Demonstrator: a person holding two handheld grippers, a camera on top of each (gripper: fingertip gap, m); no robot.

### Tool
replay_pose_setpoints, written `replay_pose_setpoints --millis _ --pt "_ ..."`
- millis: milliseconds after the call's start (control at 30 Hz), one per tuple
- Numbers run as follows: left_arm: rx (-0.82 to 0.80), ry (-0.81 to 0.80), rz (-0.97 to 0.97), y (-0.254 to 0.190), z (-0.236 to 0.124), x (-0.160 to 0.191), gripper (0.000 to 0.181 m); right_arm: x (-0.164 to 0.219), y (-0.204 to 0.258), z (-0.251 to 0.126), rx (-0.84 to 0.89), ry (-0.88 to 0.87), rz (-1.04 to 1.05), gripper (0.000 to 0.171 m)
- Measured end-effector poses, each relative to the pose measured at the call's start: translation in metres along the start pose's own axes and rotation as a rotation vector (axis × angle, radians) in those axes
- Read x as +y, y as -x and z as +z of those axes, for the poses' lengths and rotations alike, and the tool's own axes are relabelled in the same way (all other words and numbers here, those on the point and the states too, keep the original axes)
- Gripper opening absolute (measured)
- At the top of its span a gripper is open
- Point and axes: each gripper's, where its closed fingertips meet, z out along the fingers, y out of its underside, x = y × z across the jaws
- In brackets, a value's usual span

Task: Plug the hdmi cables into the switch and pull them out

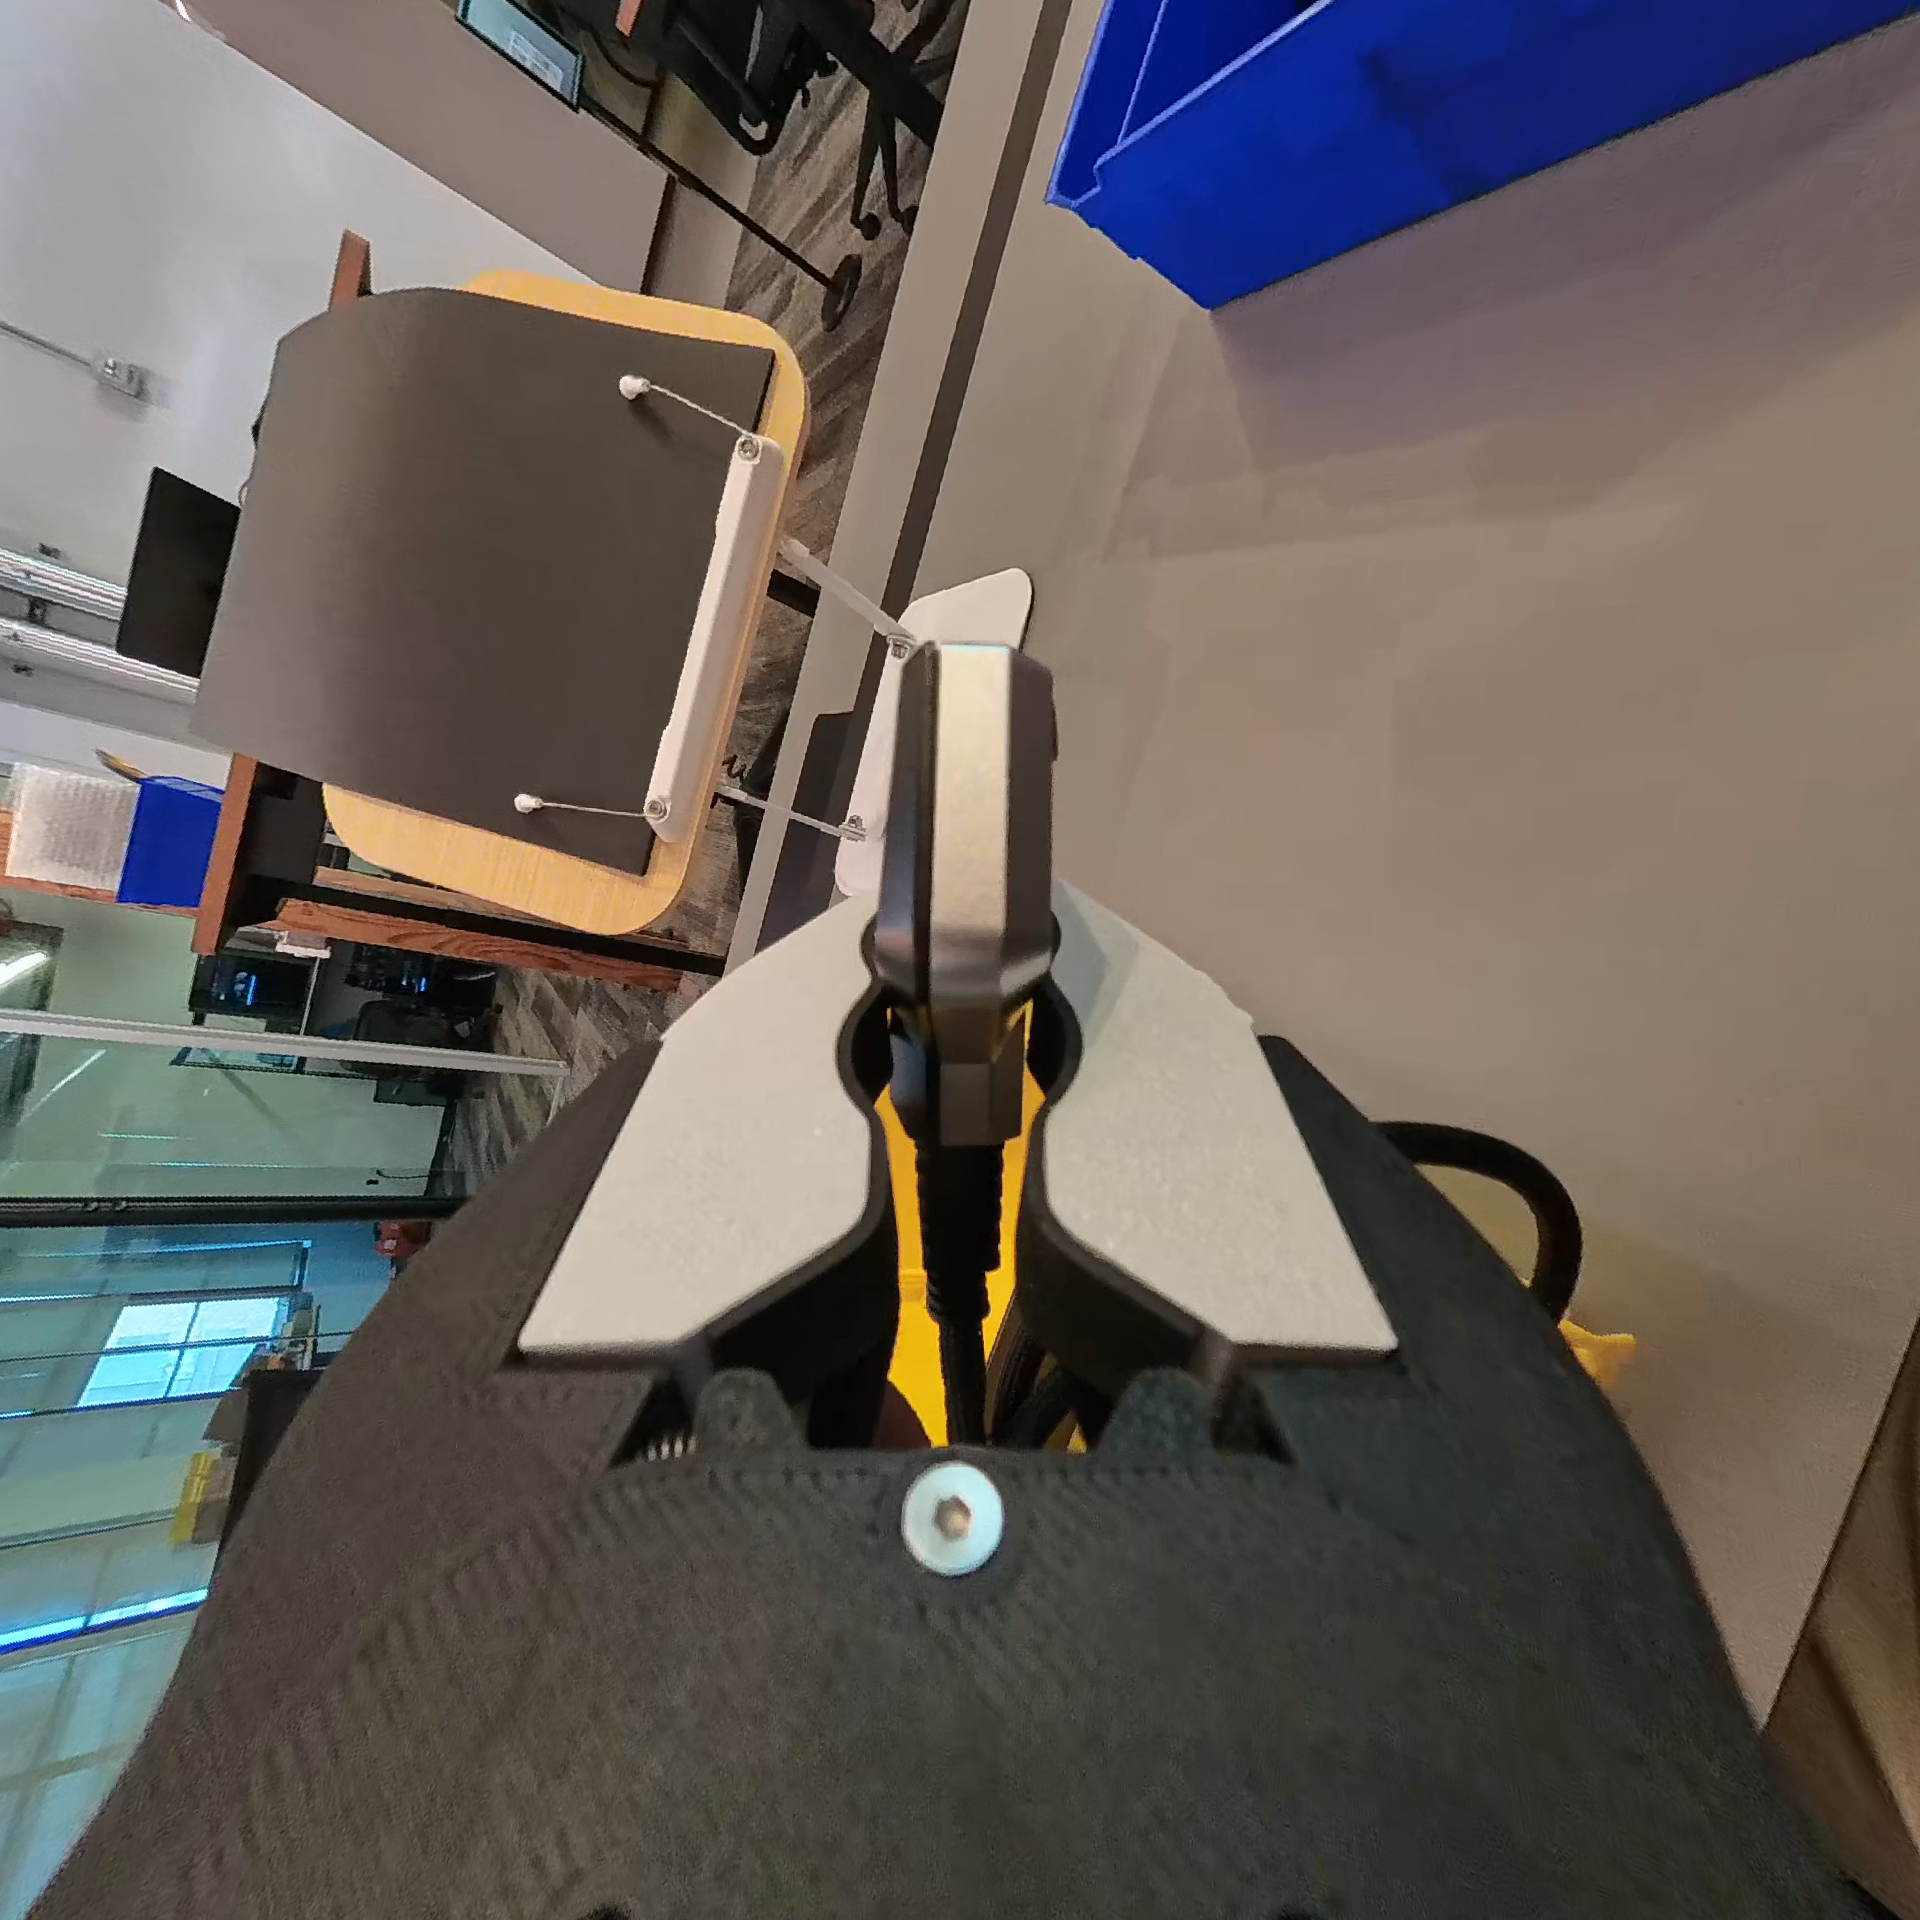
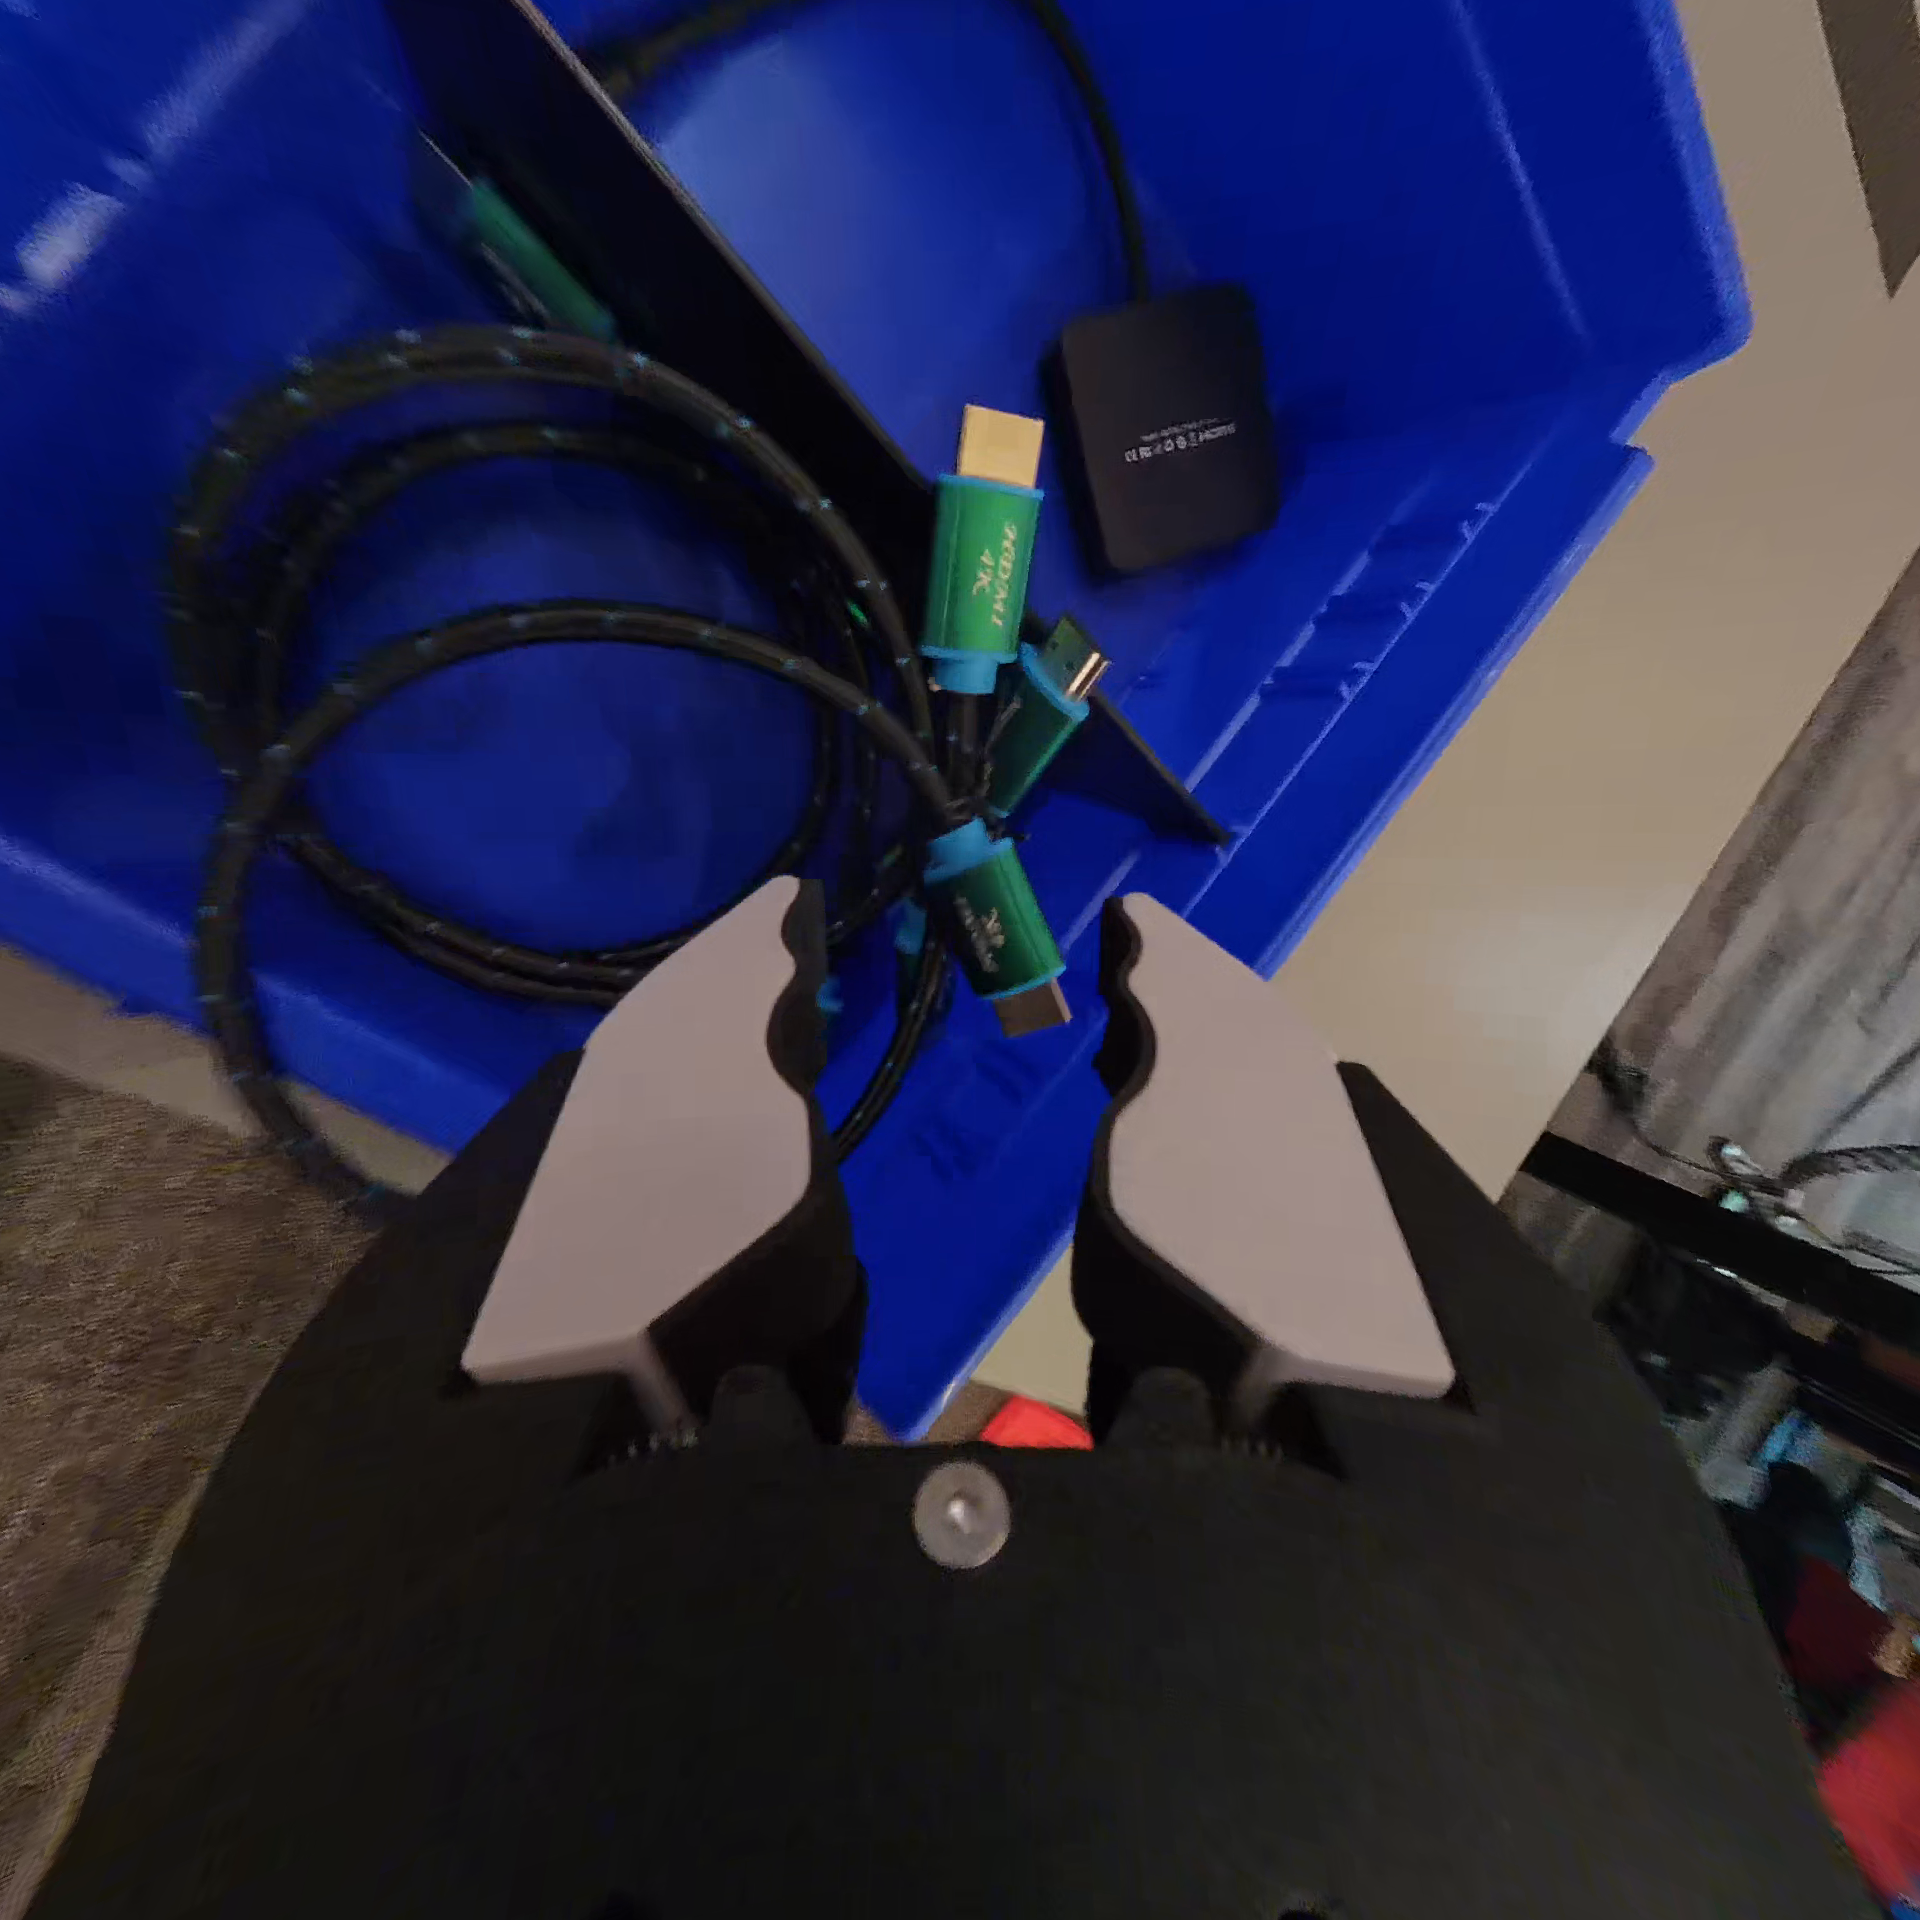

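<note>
A dark switch (image 1: 961, 821) with a silvery edge stands on end, clamped in the left gripper (image 1: 956, 935), its black cord (image 1: 961, 1309) trailing back between the fingers. A second switch (image 2: 1169, 426), a flat black square, lies in a blue bin (image 2: 1455, 312) past a black divider. Three green HDMI plugs (image 2: 987, 561) with gold tips cluster beside it, two pointing away, one (image 2: 997, 930) toward the camera. Their black braided cables (image 2: 499, 665) lie coiled in the bin.

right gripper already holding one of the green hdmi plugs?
No. The right gripper is open over the blue bin, and the nearest green plug lies loose between its fingers, untouched.
</note>
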Motion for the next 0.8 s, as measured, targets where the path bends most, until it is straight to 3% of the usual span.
replay_pose_setpoints --millis 67,100,200,333,467,567,633,733,800 --pt "-0.002 0.005 0.007 -0.001 0.000 0.000 0.021 0.003 -0.003 0.019 0.028 0.052 -0.048 0.044" --pt "-0.003 0.008 0.011 -0.001 -0.001 0.000 0.021 0.007 -0.003 0.028 0.040 0.096 -0.082 0.033" --pt "-0.001 0.012 0.010 -0.002 -0.002 0.001 0.021 0.003 0.002 0.042 -0.001 0.101 -0.086 0.027" --pt "-0.003 0.019 0.002 0.000 0.000 0.003 0.021 -0.011 -0.010 0.019 -0.068 -0.035 0.160 0.019" --pt "0.009 0.021 0.001 -0.003 0.004 0.005 0.021 -0.015 -0.036 -0.005 0.042 -0.141 0.345 0.019" --pt "0.014 0.033 0.003 -0.005 0.006 0.007 0.021 -0.012 -0.031 0.007 0.134 -0.112 0.350 0.019" --pt "0.014 0.035 -0.001 -0.004 0.004 0.008 0.021 -0.009 -0.017 0.022 0.193 -0.053 0.274 0.023" --pt "0.010 0.033 -0.010 -0.002 0.003 0.009 0.021 -0.005 0.008 0.032 0.127 0.001 0.235 0.056" --pt "0.007 0.029 -0.012 -0.001 0.002 0.008 0.021 -0.011 0.005 0.020 0.124 -0.056 0.246 0.057"
